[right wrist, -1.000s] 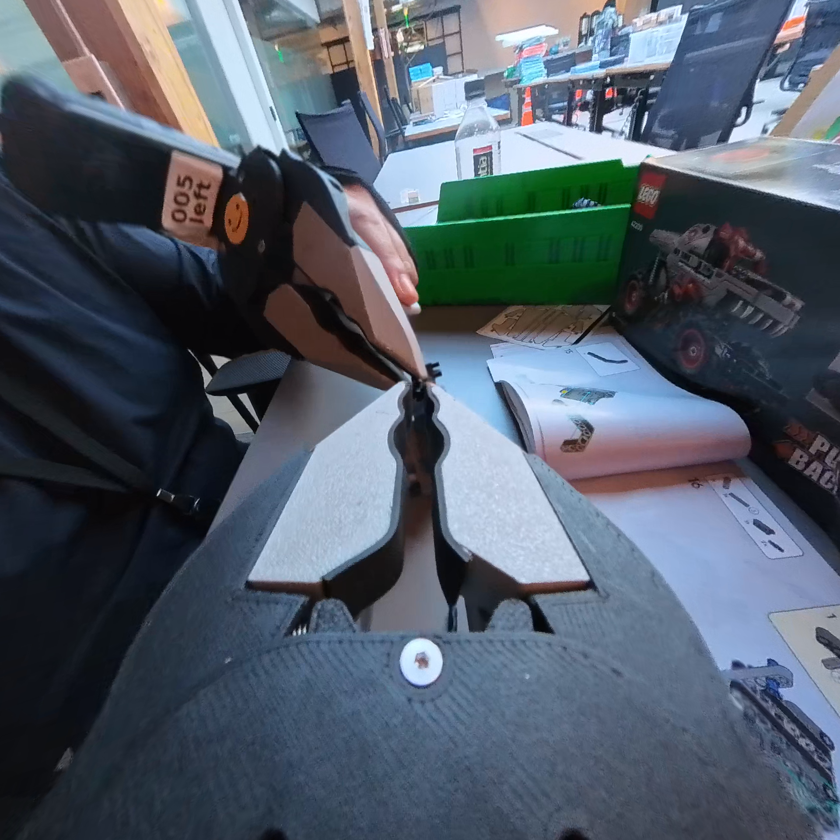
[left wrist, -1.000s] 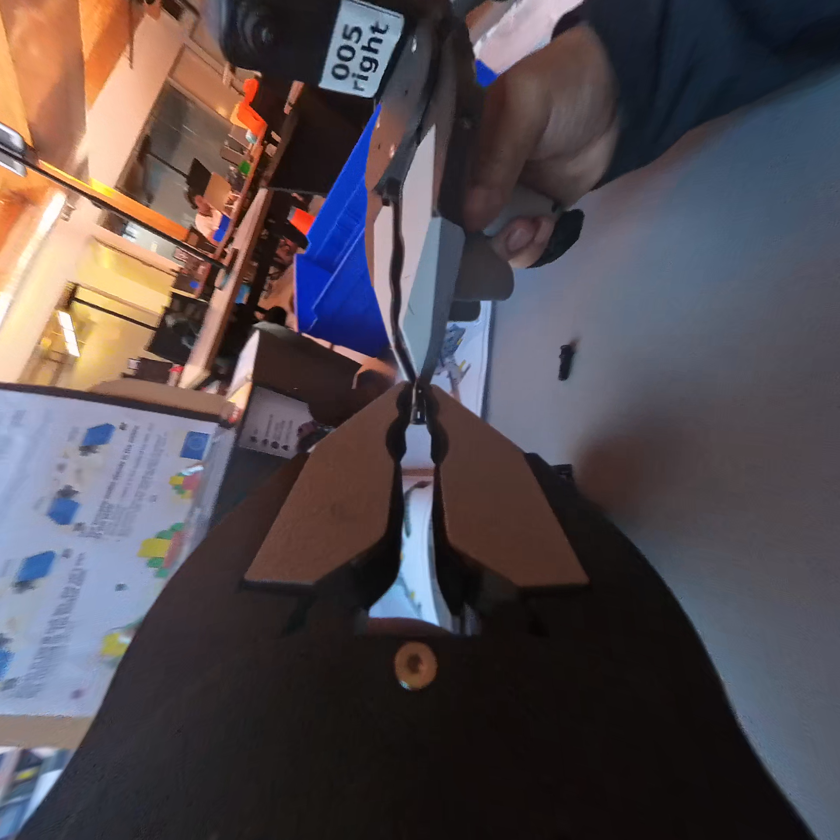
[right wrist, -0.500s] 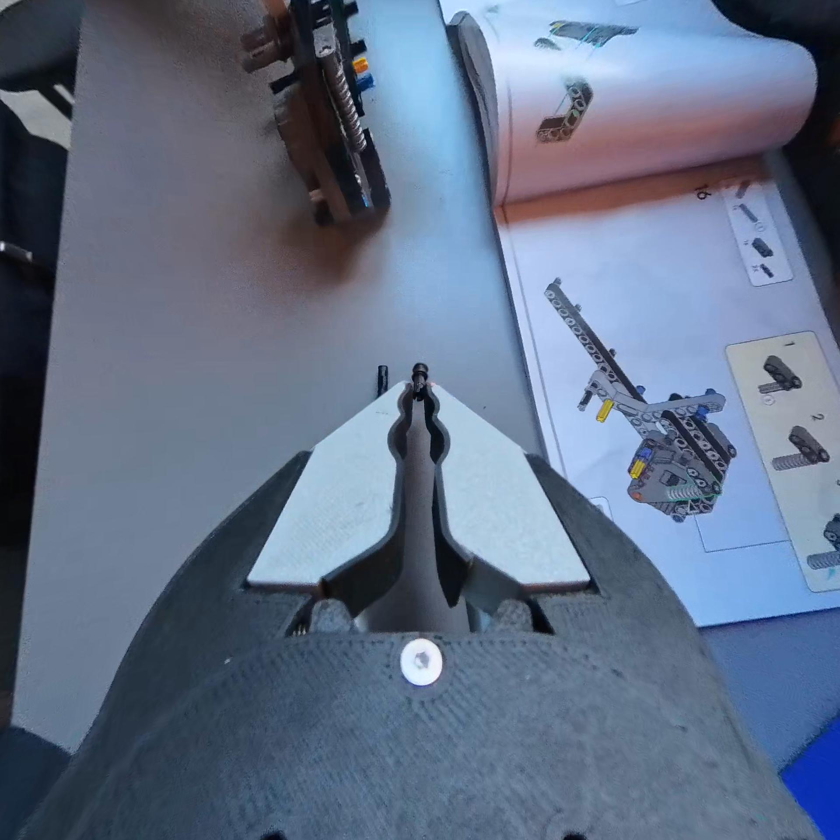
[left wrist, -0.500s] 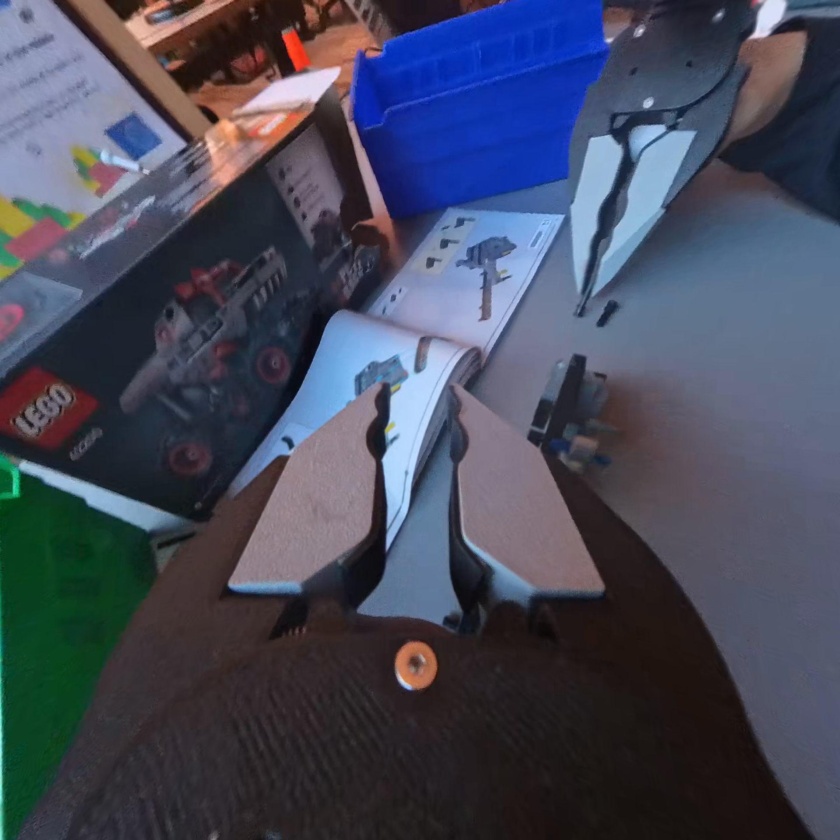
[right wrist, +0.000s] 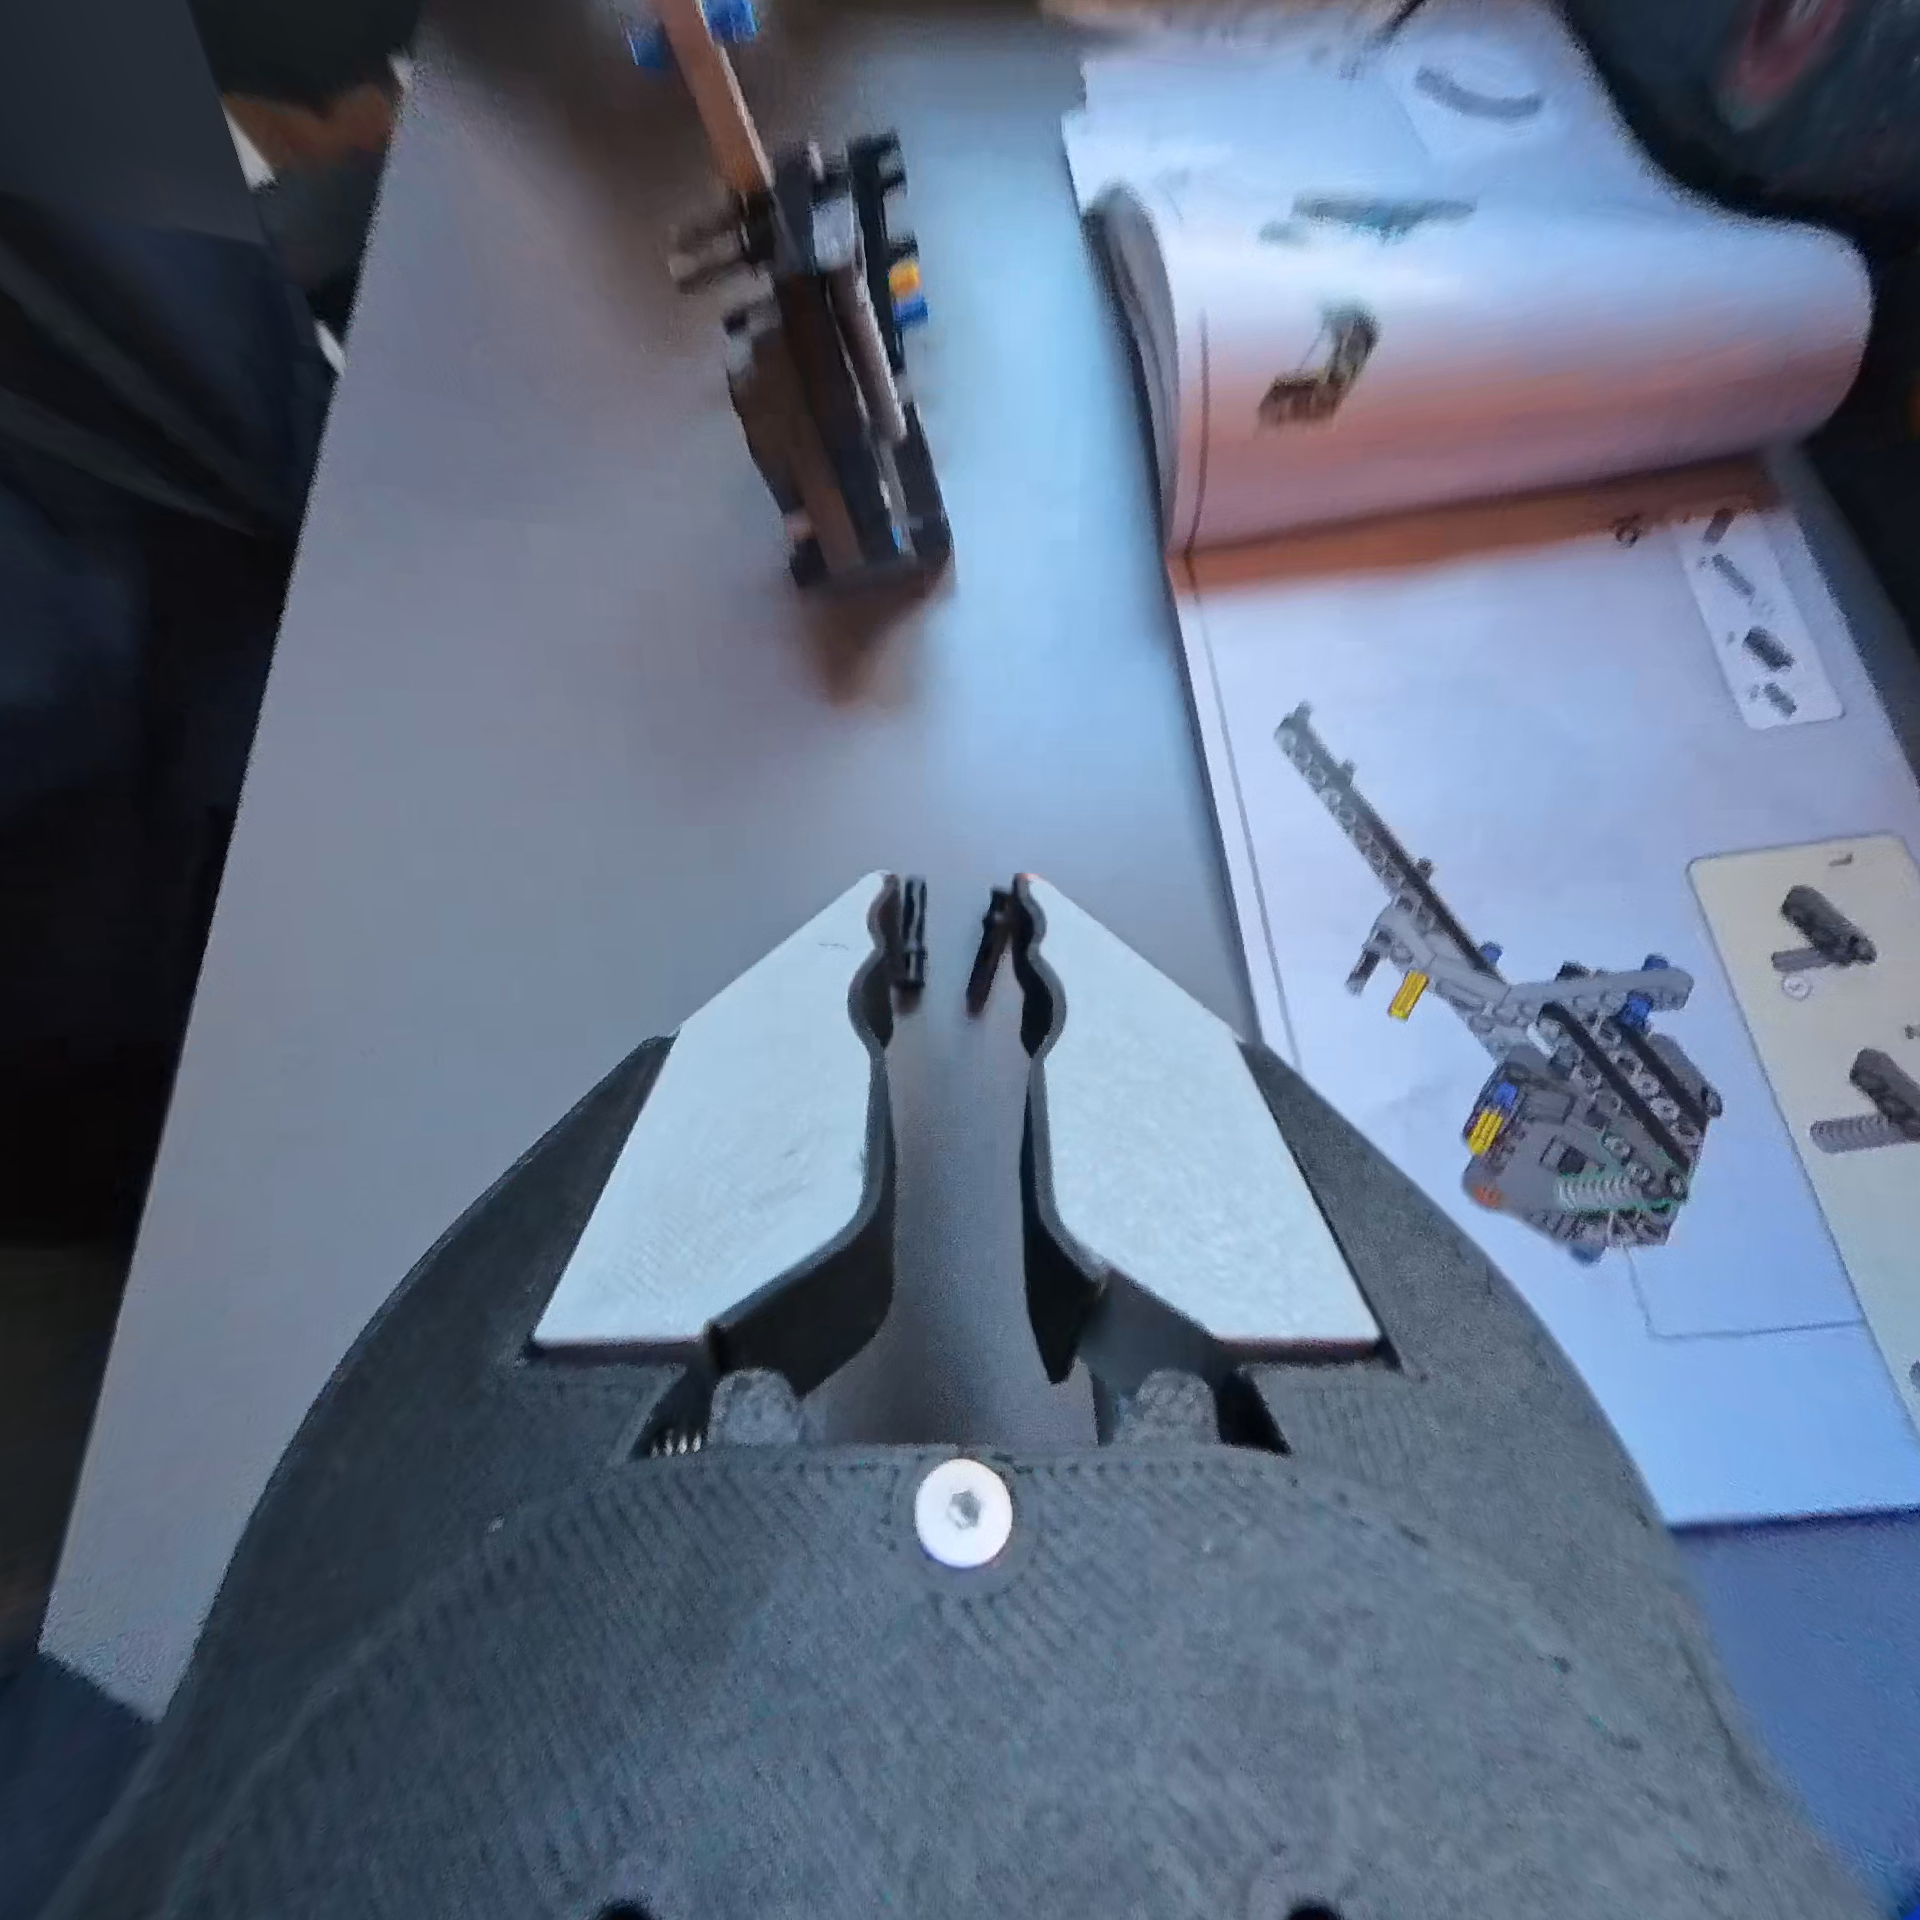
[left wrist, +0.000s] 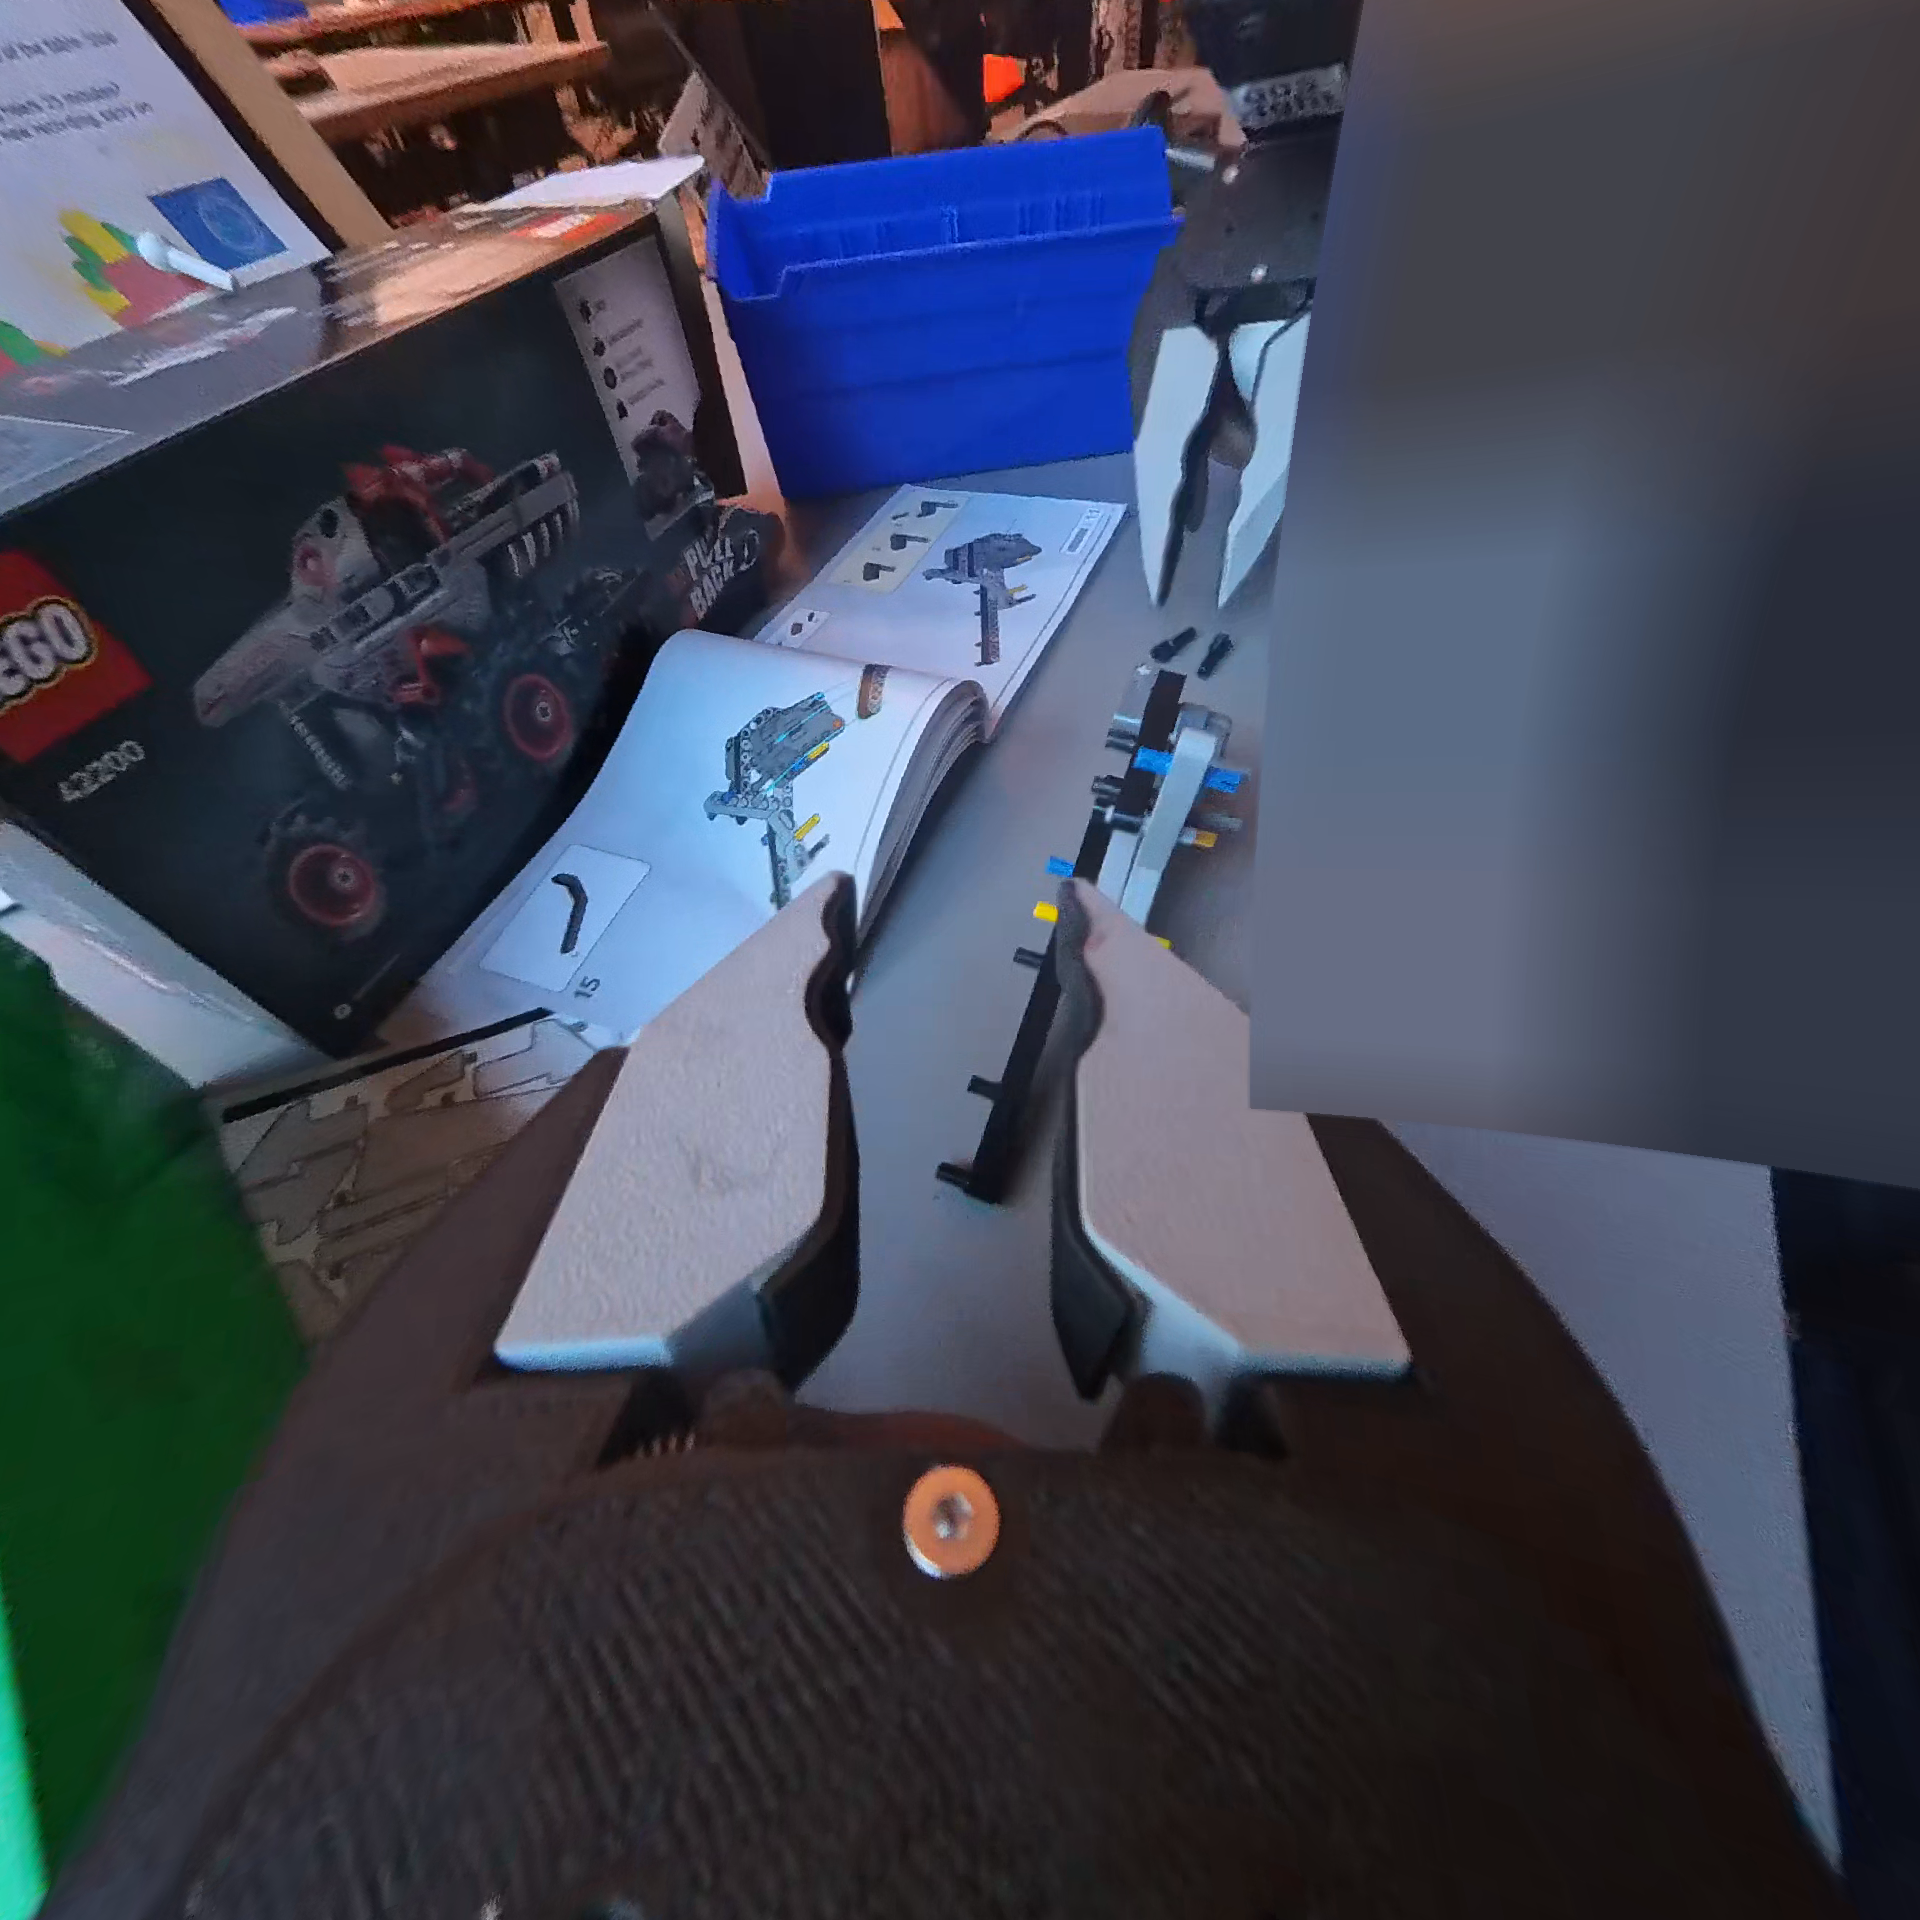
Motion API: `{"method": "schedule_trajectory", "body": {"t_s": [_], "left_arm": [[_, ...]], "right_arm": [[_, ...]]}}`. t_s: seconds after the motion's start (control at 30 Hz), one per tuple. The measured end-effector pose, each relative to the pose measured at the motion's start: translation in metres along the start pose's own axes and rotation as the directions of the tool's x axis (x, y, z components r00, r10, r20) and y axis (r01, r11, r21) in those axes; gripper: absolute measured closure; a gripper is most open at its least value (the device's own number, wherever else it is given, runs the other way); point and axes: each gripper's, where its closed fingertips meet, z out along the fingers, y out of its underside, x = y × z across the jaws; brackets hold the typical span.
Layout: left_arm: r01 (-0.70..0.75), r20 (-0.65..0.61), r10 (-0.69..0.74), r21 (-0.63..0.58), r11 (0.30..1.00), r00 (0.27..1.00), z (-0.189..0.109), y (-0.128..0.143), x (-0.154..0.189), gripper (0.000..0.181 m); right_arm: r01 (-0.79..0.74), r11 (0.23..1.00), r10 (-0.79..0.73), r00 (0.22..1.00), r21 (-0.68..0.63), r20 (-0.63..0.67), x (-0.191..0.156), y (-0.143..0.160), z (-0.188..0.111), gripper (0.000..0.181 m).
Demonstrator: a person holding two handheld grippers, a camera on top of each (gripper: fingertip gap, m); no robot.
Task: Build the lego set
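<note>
The partly built Lego assembly (left wrist: pixel 1148 810), a long black beam with grey, blue and yellow parts, lies on the grey table (left wrist: pixel 935 1226). My left gripper (left wrist: pixel 958 899) is open over it, and the beam's near end shows between the fingers, close to the right one. My right gripper (right wrist: pixel 956 888) is open and low over the table. Two small black pins (right wrist: pixel 912 935) lie loose between its fingertips. The assembly (right wrist: pixel 842 364) sits farther off in that view. The right gripper (left wrist: pixel 1195 592) and the pins (left wrist: pixel 1195 646) also show in the left wrist view.
An open instruction booklet (left wrist: pixel 821 748) lies right of the Lego box (left wrist: pixel 343 623) and also shows in the right wrist view (right wrist: pixel 1455 727). A blue bin (left wrist: pixel 935 312) stands behind and a green bin (left wrist: pixel 104 1299) at near left. A sticker sheet (left wrist: pixel 364 1153) lies by the box. Spacing between my two grippers at the tips: around 20 cm.
My right gripper came down to the table and opened, letting go of the black pin beside the other pin. My left gripper opened wider and moved over the assembly.
</note>
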Motion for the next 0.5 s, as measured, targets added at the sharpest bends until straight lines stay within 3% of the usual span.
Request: {"method": "schedule_trajectory", "body": {"t_s": [0.1, 0.27, 0.5], "left_arm": [[-0.011, 0.056, 0.010, 0.010, 1.000, 0.998, 0.000, 0.003, -0.007, 0.154], [0.002, 0.045, 0.000, -0.041, 0.999, 0.999, 0.009, 0.013, 0.003, 0.154], [0.035, 0.070, -0.037, 0.023, 0.999, 0.997, 0.009, 0.001, -0.002, 0.173]], "right_arm": [[0.047, 0.991, -0.041, 0.998, 0.129, -0.044, 0.008, -0.024, 0.000, 0.163], [0.066, 0.977, -0.009, 0.963, 0.203, -0.269, 0.049, -0.036, -0.009, 0.162], [0.208, 0.956, -0.049, 0.811, 0.209, -0.583, 0.091, -0.040, -0.033, 0.170]]}}
